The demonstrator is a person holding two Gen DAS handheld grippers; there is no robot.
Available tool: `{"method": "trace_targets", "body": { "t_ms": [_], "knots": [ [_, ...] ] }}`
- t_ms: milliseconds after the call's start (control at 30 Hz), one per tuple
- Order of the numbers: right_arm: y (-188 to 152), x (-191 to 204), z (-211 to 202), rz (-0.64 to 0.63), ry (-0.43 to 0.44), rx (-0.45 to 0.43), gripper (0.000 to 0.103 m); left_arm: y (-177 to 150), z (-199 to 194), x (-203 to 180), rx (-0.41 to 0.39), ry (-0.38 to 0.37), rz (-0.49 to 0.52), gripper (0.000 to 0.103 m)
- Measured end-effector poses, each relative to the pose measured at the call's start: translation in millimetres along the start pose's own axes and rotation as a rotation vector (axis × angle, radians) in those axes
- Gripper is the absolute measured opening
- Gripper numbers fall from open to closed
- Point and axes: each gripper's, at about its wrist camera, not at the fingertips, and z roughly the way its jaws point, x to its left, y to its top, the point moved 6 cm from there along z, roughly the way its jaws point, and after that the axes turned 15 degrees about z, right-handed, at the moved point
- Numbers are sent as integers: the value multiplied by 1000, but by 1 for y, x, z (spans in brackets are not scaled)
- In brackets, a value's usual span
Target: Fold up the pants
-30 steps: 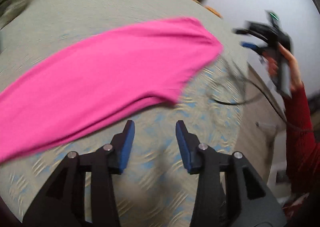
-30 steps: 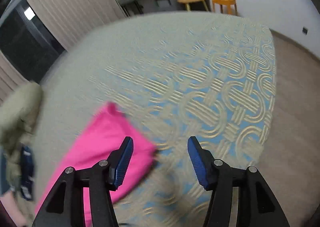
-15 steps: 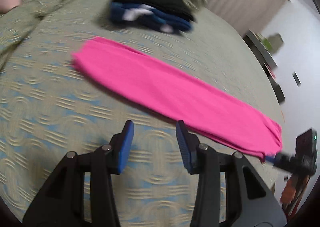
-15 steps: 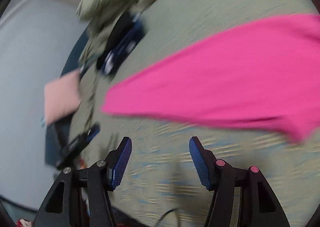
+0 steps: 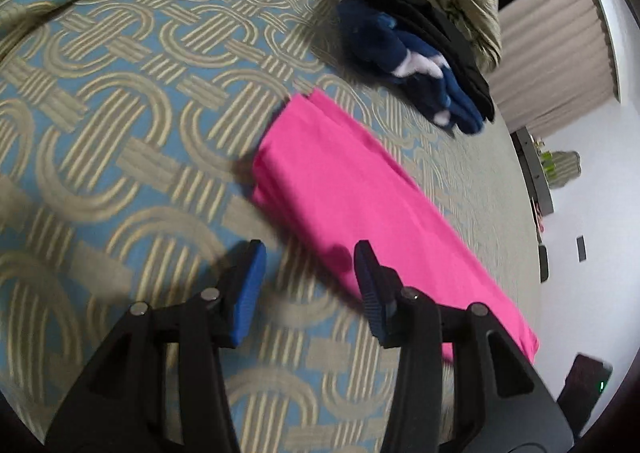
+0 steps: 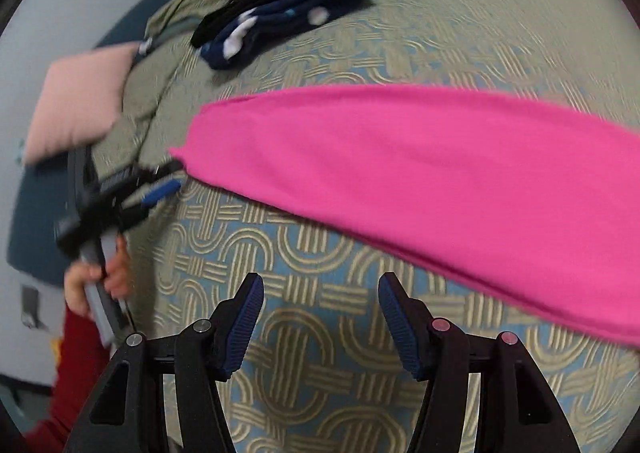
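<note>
Pink pants (image 5: 352, 197) flat on patterned bedspread (image 5: 120, 101), both hand-held grippers empty

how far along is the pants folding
Done: the bright pink pants lie in one long narrow strip on the patterned bedspread, legs apparently stacked. In hand: nothing; the left hand-held gripper and right hand-held gripper are both open and empty. Left: folding the strip shorter.

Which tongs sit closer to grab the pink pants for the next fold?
Left, probably. The left tongs straddle the edge of the pink pants; the right tongs hover open over bare bedspread.
</note>
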Motion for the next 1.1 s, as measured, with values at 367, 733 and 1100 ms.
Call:
{"method": "trace_targets", "body": {
  "t_ms": [367, 733, 1100],
  "knots": [
    [-18, 78, 54, -765, -445, -233, 61, 27, 19, 10, -14, 5, -32, 8],
    [2, 108, 113, -898, -562, -292, 4, 47, -3, 3, -65, -16, -19, 6],
    [-66, 127, 37, -1017, -341, -179, 14, -20, -102, -1, -136, -17, 61, 8]
  ]
}}
